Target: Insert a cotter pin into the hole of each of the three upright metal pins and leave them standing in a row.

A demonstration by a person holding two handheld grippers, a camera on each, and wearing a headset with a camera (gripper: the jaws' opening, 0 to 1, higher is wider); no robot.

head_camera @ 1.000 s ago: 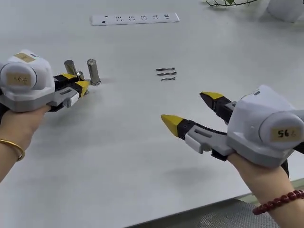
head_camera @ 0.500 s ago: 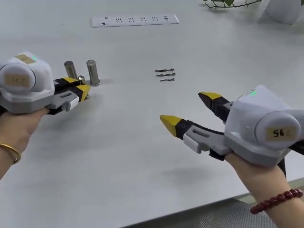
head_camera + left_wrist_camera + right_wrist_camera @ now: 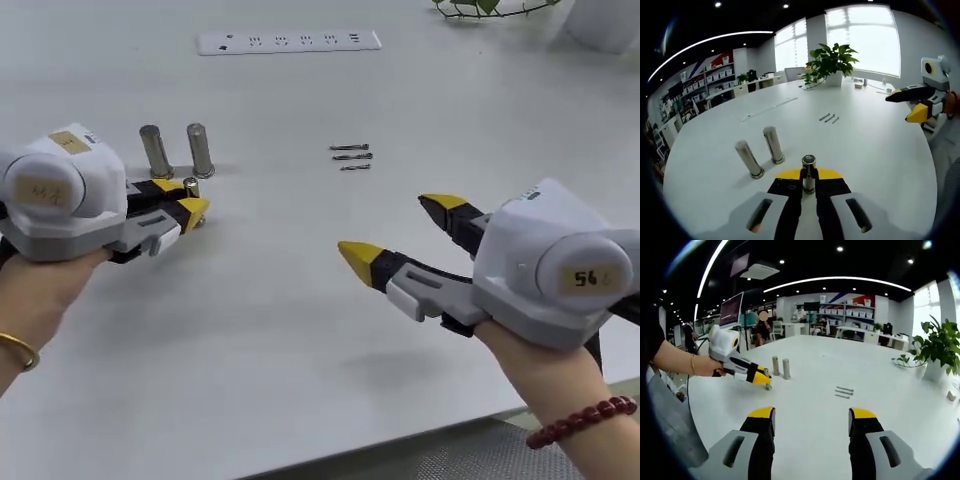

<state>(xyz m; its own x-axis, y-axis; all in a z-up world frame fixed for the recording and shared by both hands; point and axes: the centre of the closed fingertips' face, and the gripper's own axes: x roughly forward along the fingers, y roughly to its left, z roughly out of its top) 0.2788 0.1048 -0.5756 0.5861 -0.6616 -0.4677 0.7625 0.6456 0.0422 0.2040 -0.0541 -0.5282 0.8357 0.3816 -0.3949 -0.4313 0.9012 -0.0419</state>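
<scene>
Two upright metal pins (image 3: 155, 150) (image 3: 200, 149) stand side by side at the left of the white table. A third metal pin (image 3: 190, 186) stands upright between the jaws of my left gripper (image 3: 184, 197), just in front of that pair. In the left gripper view that held pin (image 3: 809, 172) sits between the tips, with the other two pins (image 3: 750, 159) (image 3: 773, 144) beyond. Three cotter pins (image 3: 350, 157) lie in a short stack mid-table. My right gripper (image 3: 398, 226) hovers open and holds nothing, nearer than the cotter pins (image 3: 844, 392) and to their right.
A white power strip (image 3: 290, 41) lies along the far side of the table. A plant (image 3: 490, 5) and a white pot (image 3: 603, 20) stand at the far right corner. The table's near edge (image 3: 430, 440) runs under my right hand.
My left gripper has pulled the held pin a little nearer to me and rightward, out from between the other two pins. The right gripper has stayed in place.
</scene>
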